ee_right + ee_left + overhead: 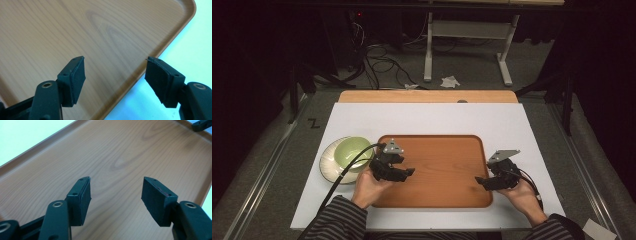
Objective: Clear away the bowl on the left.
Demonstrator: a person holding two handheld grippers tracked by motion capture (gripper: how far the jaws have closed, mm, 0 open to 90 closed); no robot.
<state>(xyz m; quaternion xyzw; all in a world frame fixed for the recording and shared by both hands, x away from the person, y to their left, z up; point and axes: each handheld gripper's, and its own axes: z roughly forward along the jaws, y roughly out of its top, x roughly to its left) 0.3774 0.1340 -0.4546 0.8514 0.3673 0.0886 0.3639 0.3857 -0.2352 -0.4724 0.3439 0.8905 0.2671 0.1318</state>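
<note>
Both tongs stand spread and hold nothing: the left gripper point(404, 171) over the wooden tray point(437, 195) at its left end, the right gripper point(484, 181) at its right rim. The tray looks stiff, light and smooth; its raised rim seems the best hold.

My tray point(437, 170) is wood-grained with a smooth, satin finish and a raised rim. The table cover point(432, 117) beneath it is white, matt and smooth. My left gripper point(116, 191) carries matt black pads point(156, 197) of a foam-like, slightly rough material on hard black plastic jaws with metal rivets. My right gripper point(115, 72) looks the same. The green bowl point(352, 151) looks glossy.
</note>
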